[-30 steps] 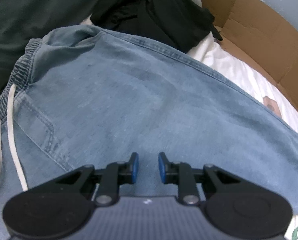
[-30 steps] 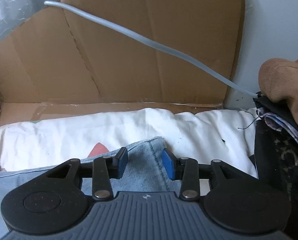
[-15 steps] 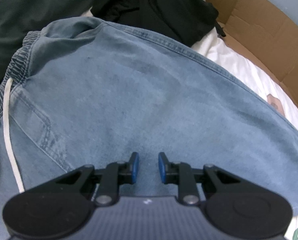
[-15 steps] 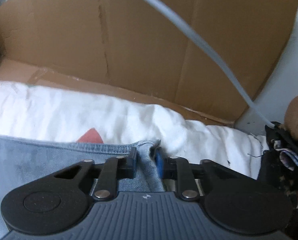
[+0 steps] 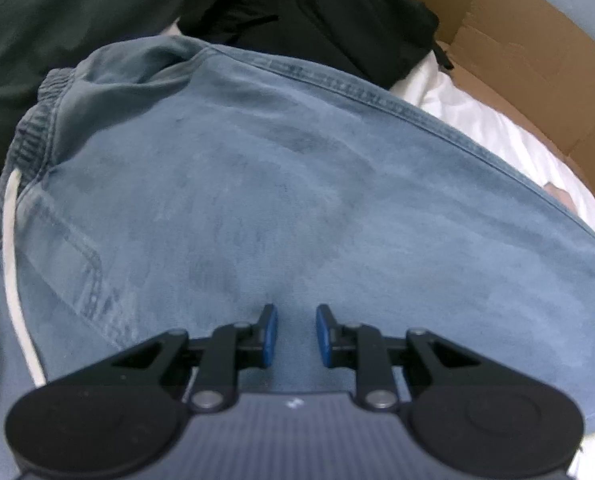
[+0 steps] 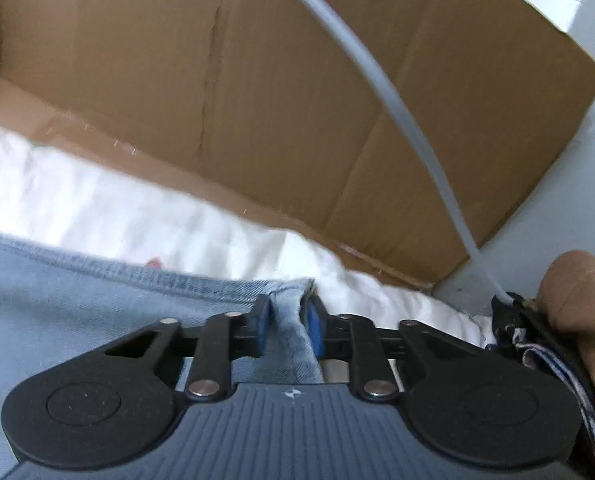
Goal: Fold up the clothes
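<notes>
Jeans [image 5: 297,200] lie spread on a white sheet [image 5: 477,120], waistband and drawstring [image 5: 11,248] at left, legs running right. Cardboard [image 6: 257,80] stands at the far edge. Dark clothes [image 5: 317,20] lie beyond the far seam; a brown garment [image 6: 577,304] sits at right.

Right gripper [image 6: 284,326]: at the leg end, hem corner between the pads. A raised ridge of denim stands in the gap; jaws are opening at this moment. The pads appear to touch the ridge on both sides, but the grip looks shallow, near the fingertips.

Left gripper [image 5: 296,336]: hovers over mid-thigh, jaws narrowly apart, nothing between them. Whether the tips rest on the cloth, I cannot tell.

Judged step: taking the hem to fold the legs toward the waistband.

Notes for doing it well:
- Re-seat the right grip deeper, past the hem stitching, so both layers are caught, not only the top one.
- Close fully before lifting; a pinch at the tip is likely to slip under denim's weight.
- Use the left gripper to pin the cloth at the intended crease.
- Carry the hem low and straight leftward, seam over seam.
- Keep clear of the grey cable [image 6: 377,80] and the brown garment.
</notes>
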A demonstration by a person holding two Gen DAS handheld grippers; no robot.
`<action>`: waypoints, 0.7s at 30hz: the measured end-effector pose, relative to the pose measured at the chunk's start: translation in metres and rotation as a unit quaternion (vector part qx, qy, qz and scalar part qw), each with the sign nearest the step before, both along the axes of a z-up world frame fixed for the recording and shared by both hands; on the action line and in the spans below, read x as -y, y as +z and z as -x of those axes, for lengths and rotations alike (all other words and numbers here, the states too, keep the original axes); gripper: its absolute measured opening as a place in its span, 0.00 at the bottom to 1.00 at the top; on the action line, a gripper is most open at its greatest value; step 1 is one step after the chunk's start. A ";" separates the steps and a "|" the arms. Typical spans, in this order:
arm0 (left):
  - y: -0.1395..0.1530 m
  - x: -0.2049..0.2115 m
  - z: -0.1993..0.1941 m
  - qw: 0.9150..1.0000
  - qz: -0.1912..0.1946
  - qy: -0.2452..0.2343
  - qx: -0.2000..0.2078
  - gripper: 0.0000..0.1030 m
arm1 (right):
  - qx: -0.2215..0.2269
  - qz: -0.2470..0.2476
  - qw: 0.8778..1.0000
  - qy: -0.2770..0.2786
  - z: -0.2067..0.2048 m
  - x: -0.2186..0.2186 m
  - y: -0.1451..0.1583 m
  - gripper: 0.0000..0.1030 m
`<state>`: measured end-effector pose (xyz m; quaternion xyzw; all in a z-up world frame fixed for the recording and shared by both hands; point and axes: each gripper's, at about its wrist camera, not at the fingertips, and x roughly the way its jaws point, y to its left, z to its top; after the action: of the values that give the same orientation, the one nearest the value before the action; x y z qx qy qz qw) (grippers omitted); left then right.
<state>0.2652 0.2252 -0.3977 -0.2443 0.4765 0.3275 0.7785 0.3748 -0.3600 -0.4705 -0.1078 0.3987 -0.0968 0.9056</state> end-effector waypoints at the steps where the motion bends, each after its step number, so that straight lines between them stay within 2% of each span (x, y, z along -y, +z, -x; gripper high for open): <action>1: 0.000 -0.002 -0.002 1.000 -0.002 -0.001 0.000 0.22 | 0.003 -0.011 1.000 -0.008 0.001 0.002 0.004 0.30; 6: 0.004 -0.011 -0.009 1.000 -0.015 0.013 0.014 0.22 | 0.036 -0.031 0.999 -0.011 0.017 -0.001 0.026 0.31; 10: 0.013 -0.021 -0.009 0.999 -0.039 0.028 0.024 0.22 | 0.046 -0.086 0.995 -0.016 0.034 -0.006 0.036 0.31; 15: 0.011 -0.046 -0.007 0.996 -0.083 0.038 0.021 0.23 | 0.020 -0.147 0.989 0.012 0.057 -0.029 0.026 0.31; 18: 0.008 -0.064 -0.006 0.995 -0.079 0.062 0.030 0.23 | -0.002 -0.165 0.986 0.029 0.068 -0.046 0.017 0.31; 21: 0.003 -0.073 -0.012 0.994 -0.085 0.061 0.032 0.23 | -0.021 -0.185 0.982 0.041 0.079 -0.065 0.010 0.31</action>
<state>0.2773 0.2985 -0.3951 -0.2162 0.4056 0.4061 0.7898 0.2958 -0.2955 -0.4606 0.0436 0.4239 0.0183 0.9045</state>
